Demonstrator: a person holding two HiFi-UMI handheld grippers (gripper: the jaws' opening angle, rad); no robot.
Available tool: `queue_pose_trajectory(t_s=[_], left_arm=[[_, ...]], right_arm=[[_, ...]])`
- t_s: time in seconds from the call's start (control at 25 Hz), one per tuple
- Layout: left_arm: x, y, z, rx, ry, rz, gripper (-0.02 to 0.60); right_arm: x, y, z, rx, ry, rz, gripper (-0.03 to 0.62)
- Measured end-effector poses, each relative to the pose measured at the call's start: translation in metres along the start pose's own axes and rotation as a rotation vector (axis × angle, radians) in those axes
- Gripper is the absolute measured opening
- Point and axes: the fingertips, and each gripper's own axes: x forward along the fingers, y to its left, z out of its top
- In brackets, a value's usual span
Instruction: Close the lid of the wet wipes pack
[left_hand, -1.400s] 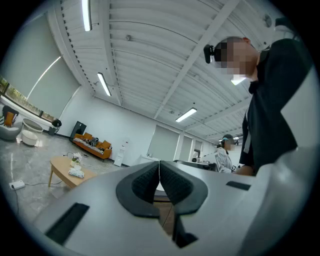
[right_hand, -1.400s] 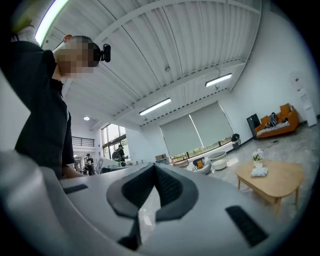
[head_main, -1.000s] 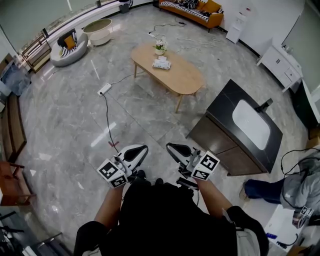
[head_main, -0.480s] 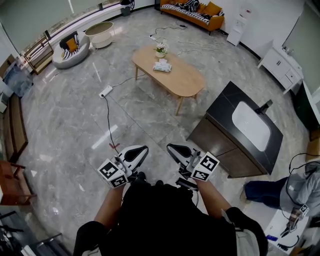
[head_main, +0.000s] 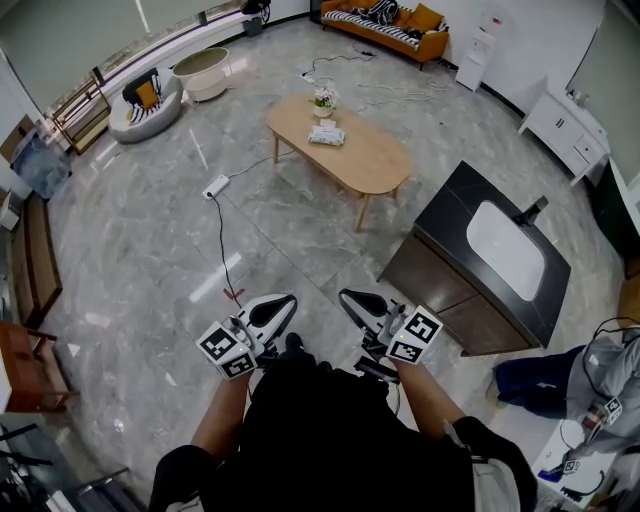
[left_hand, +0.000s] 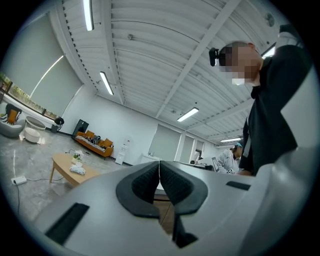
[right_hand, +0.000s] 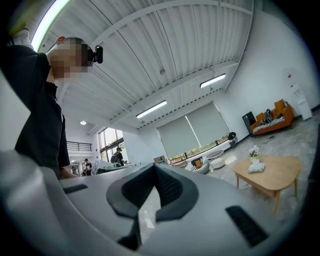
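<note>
Pale wood of the oval coffee table (head_main: 368, 158), upper middle of the head view, carrying the wet wipes pack (head_main: 325, 137) at its far end, just beside a small flower pot (head_main: 322, 99). Sits a touch lower in the frame than a second ago, along with the grey marble floor (head_main: 150, 230) and the dark sink cabinet (head_main: 450, 270) at the right. Reads as a small step or head tilt toward the table, nothing more. Well apart from both grippers all the same. Too small from here to tell whether the lid stands open.

Held low at the bottom middle of the frame, close to the body, at much the same spot as before: left gripper (head_main: 287, 299) and right gripper (head_main: 345, 295), tips pointing up-frame toward the table. Seen in the left gripper view with pads (left_hand: 147, 182) pressed flat together and nothing between. Likewise in the right gripper view: pads meeting at the tips, nothing caught. Both views aimed high, mostly at ceiling (left_hand: 150, 50), with table and pack small at the left edge of one and the right edge of the other.

Judged as approach only: no contact with the pack, lid step not begun. Needs the walk across the floor finished, past the power strip (head_main: 216, 185) and its cable (head_main: 222, 240), before any press on the lid.
</note>
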Motion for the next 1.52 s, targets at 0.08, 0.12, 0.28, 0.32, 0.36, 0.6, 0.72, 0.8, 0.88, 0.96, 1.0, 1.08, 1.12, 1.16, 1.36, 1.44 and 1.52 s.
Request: queue_pose_trajectory(t_s=[0.08, 0.12, 0.28, 0.32, 0.36, 0.6, 0.72, 0.8, 0.88, 0.96, 1.0, 1.08, 1.12, 1.16, 1.36, 1.44, 1.52], left_arm=[[0.0, 0.002, 0.0, -0.004, -0.002, 0.002, 0.017], [0.001, 0.003, 0.001, -0.005, -0.004, 0.003, 0.017], [0.003, 0.012, 0.001, -0.011, -0.01, 0.012, 0.017], [0.004, 0.015, 0.0, -0.014, -0.011, 0.014, 0.017], [0.005, 0.018, -0.001, -0.017, -0.013, 0.015, 0.017], [0.02, 0.039, 0.01, -0.017, -0.029, 0.004, 0.017], [0.028, 0.055, 0.016, -0.012, -0.034, 0.001, 0.017], [0.035, 0.068, 0.021, -0.01, -0.041, 0.0, 0.017], [0.042, 0.082, 0.027, -0.01, -0.047, 0.0, 0.017], [0.047, 0.096, 0.032, -0.014, -0.051, -0.003, 0.017], [0.05, 0.104, 0.034, -0.014, -0.052, -0.004, 0.017], [0.057, 0.122, 0.042, -0.009, -0.059, -0.006, 0.017], [0.06, 0.131, 0.047, -0.006, -0.064, -0.007, 0.017], [0.063, 0.14, 0.052, -0.005, -0.07, -0.009, 0.017], [0.075, 0.177, 0.079, 0.008, -0.085, -0.025, 0.017], [0.078, 0.195, 0.088, 0.01, -0.087, -0.029, 0.017], [0.081, 0.21, 0.094, 0.015, -0.087, -0.038, 0.017]], right_arm=[[0.0, -0.002, -0.002, 0.005, 0.004, -0.001, 0.011], [0.001, -0.003, -0.003, 0.008, 0.007, -0.001, 0.011], [0.007, -0.011, -0.003, 0.014, 0.015, 0.003, 0.011], [0.009, -0.014, -0.003, 0.013, 0.017, 0.004, 0.011], [0.01, -0.016, -0.002, 0.012, 0.019, 0.004, 0.011], [0.023, -0.04, 0.006, 0.005, 0.03, -0.01, 0.011], [0.032, -0.055, 0.012, -0.001, 0.027, -0.016, 0.011], [0.039, -0.067, 0.015, -0.006, 0.03, -0.016, 0.011], [0.048, -0.079, 0.018, -0.009, 0.034, -0.017, 0.011], [0.058, -0.092, 0.022, -0.011, 0.037, -0.022, 0.011], [0.063, -0.099, 0.024, -0.014, 0.037, -0.024, 0.011], [0.076, -0.114, 0.032, -0.023, 0.034, -0.027, 0.011], [0.083, -0.121, 0.035, -0.027, 0.032, -0.028, 0.011], [0.09, -0.127, 0.038, -0.03, 0.031, -0.03, 0.011], [0.124, -0.151, 0.056, -0.051, 0.035, -0.029, 0.011], [0.138, -0.164, 0.063, -0.057, 0.032, -0.033, 0.011], [0.151, -0.176, 0.067, -0.063, 0.029, -0.038, 0.011]])
